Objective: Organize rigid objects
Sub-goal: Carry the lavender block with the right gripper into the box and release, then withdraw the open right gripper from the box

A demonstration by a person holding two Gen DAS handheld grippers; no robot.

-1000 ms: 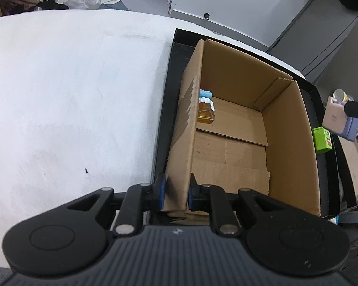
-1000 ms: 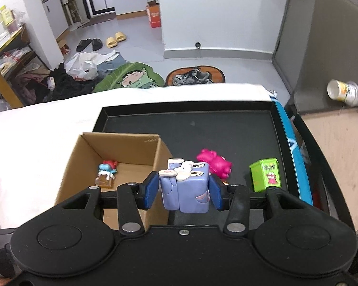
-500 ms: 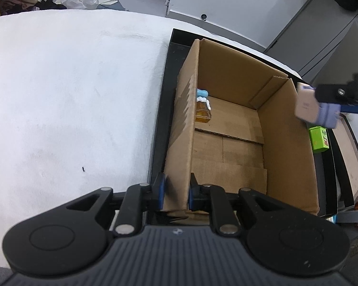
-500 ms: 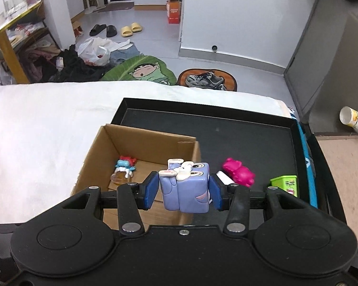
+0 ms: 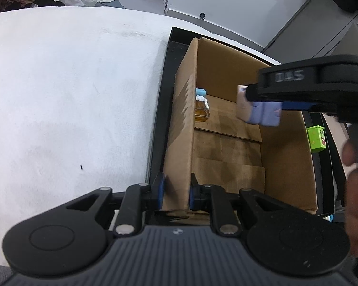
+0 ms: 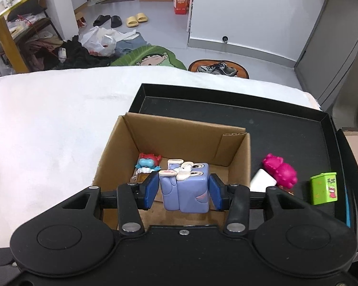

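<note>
An open cardboard box [image 5: 229,143] [image 6: 179,138] stands on a black tray [image 6: 274,124]. My left gripper [image 5: 175,191] is shut on the box's left wall near its front corner. My right gripper [image 6: 185,188] is shut on a purple block toy [image 6: 186,186] and holds it over the open box; it also shows in the left wrist view [image 5: 260,113]. A small blue and red figure on an amber base [image 6: 146,166] [image 5: 201,107] lies in the box's far left corner.
On the tray right of the box lie a pink toy [image 6: 279,170], a white block [image 6: 262,181] and a green box [image 6: 323,188] [image 5: 317,138]. White cloth [image 5: 71,95] covers the table left of the tray. A hand [image 5: 355,186] shows at the right edge.
My right gripper has carried the purple block toy leftward from beside the box to over its inside. My left gripper has kept its hold on the box wall.
</note>
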